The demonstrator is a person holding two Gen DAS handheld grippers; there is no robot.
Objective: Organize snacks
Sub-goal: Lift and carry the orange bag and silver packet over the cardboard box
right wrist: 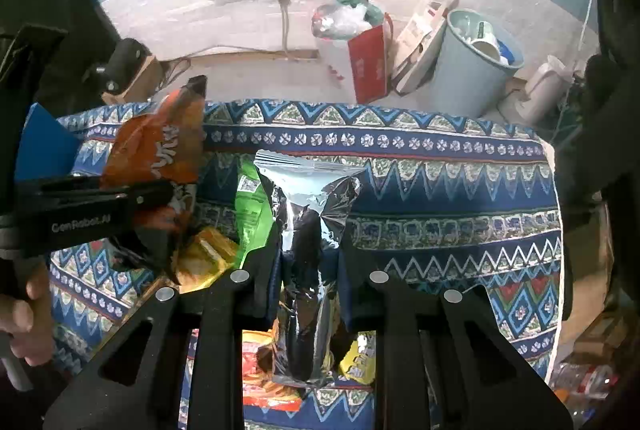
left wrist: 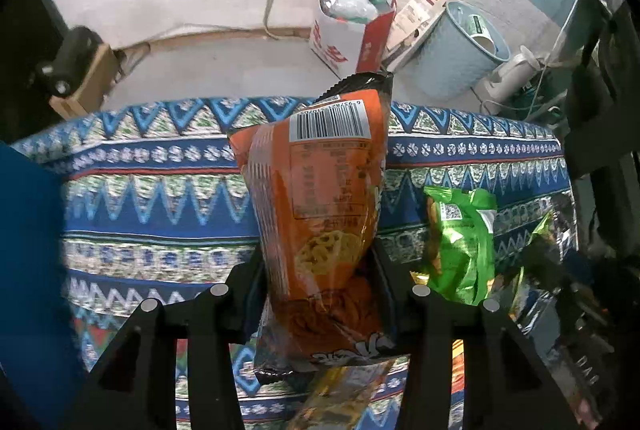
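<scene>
Green pack (left wrist: 460, 242) and yellow pack (right wrist: 204, 262) crowd bench (right wrist: 440, 198) beside orange bag (left wrist: 320, 214). L gripper (left wrist: 320, 270) jaws grasp orange bag, long axis upright; R gripper (right wrist: 308, 266) clenched on silver bag (right wrist: 308, 230), upright.

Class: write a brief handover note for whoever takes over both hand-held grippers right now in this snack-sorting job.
Left hand-held gripper: shut on the orange snack bag, held upright above the patterned cloth.
Right hand-held gripper: shut on the silver foil bag.
The green packet and yellow packet lie loose on the cloth.
Done: two bags gripped.
Left: place both, then sort the loose packets. No destination is identifiable.
</scene>
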